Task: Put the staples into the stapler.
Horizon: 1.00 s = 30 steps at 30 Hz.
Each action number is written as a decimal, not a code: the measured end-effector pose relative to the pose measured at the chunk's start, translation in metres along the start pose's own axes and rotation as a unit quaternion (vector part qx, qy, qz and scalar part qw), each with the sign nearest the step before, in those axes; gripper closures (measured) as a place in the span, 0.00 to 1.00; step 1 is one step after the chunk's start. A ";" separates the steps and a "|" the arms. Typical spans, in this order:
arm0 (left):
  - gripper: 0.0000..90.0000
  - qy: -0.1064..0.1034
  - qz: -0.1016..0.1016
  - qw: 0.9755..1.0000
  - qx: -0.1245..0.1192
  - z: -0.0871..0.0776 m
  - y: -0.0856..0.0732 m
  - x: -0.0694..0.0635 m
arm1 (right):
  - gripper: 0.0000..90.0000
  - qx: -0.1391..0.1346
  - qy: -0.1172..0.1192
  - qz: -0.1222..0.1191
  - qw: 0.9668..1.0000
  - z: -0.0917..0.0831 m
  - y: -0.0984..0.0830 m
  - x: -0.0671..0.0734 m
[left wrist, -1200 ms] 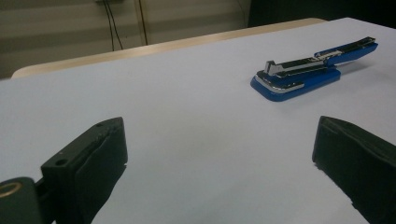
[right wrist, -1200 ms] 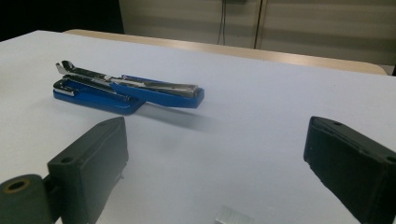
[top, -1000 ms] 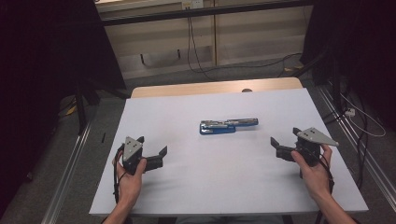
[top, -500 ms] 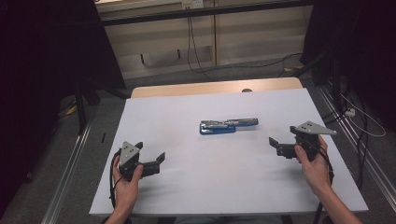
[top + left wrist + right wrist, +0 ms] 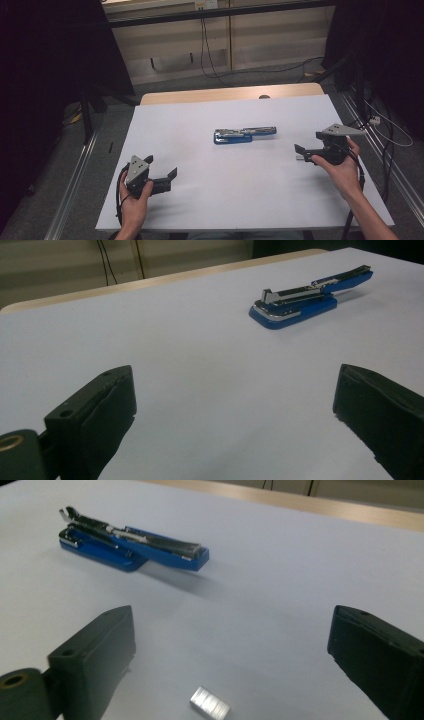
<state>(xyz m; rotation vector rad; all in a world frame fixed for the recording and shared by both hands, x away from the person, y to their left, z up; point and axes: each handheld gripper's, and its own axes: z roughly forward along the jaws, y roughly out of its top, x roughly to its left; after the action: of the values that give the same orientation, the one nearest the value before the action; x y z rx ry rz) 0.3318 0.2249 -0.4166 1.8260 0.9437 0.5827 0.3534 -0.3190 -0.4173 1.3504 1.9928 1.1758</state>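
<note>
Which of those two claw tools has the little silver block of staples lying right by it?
The right gripper: the staple strip lies on the white table between its open jaws. The left gripper, also open, has only bare table before it, with the blue stapler farther off.

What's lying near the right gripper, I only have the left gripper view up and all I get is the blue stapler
Observer: A small silvery strip of staples lies on the white table between the right gripper's open fingers.
Operator: Is the stapler shut?
Observer: No. The right gripper view shows the stapler swung open, its top arm laid out flat past the base.
Operator: Where's the right gripper against the stapler?
Observer: In the high view it sits off the stapler's right end, apart from it, with the left gripper at the near left.
</note>
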 end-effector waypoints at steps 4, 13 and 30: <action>0.04 -0.007 0.007 1.000 0.003 0.003 0.000 -0.001 | 0.08 0.018 0.017 -0.012 1.000 0.003 0.002 -0.002; 0.04 -0.007 -0.005 1.000 0.000 0.004 0.001 0.000 | 0.15 0.072 0.057 -0.051 0.994 0.015 0.015 -0.005; 0.04 -0.010 0.010 1.000 0.012 0.007 0.000 0.000 | 0.46 0.170 0.065 -0.124 0.975 0.014 0.011 -0.018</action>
<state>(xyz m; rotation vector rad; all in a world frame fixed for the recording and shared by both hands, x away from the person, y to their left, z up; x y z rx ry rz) 0.3366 0.2213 -0.4196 1.8617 0.9239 0.5655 0.3770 -0.3276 -0.4173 1.1531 2.4605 0.8553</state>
